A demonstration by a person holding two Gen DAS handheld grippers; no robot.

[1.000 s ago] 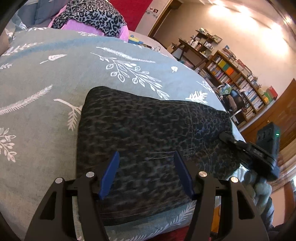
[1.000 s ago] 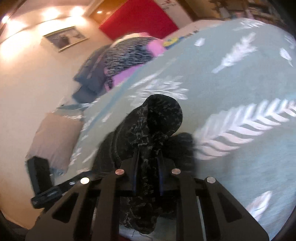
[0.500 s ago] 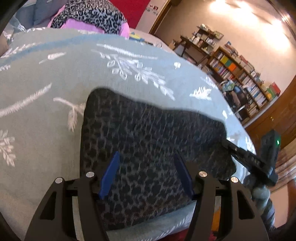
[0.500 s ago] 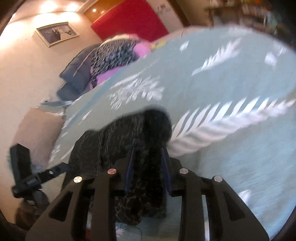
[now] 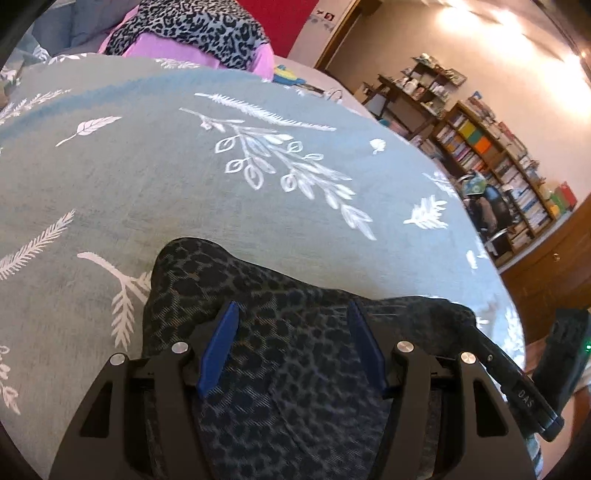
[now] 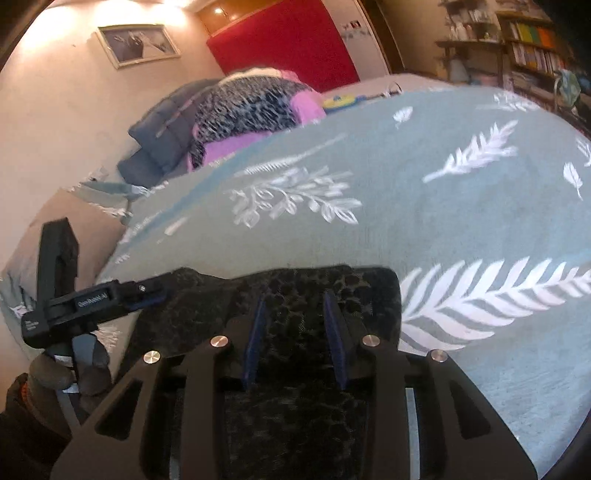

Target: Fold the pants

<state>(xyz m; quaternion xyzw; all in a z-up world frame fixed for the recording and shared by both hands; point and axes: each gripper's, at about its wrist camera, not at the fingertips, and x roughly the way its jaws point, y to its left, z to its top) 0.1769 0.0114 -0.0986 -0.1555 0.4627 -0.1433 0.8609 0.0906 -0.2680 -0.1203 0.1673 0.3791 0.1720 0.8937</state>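
The dark, leopard-spotted cloth pants (image 5: 295, 354) lay folded in a flat block at the near edge of the bed, on a grey-green bedspread with white leaf and feather prints (image 5: 184, 177).

The left hand-held gripper (image 5: 291, 350) hung just over the pants. Its two blue fingers (image 5: 218, 350) were spread wide apart, with nothing between them but the cloth underneath. I could not tell if the tips touched the cloth.

The right hand-held gripper (image 6: 295, 332) was at the right end of the pants (image 6: 295, 295). Its blue fingers (image 6: 255, 339) were a bit apart, with spotted cloth showing in the gap. They did not look like they were squeezing it.

At the far end of the bed sat a pile of pink and leopard-print cloth (image 5: 192, 29). A tall wooden bookshelf full of books (image 5: 517, 173) stood by the wall on the right.
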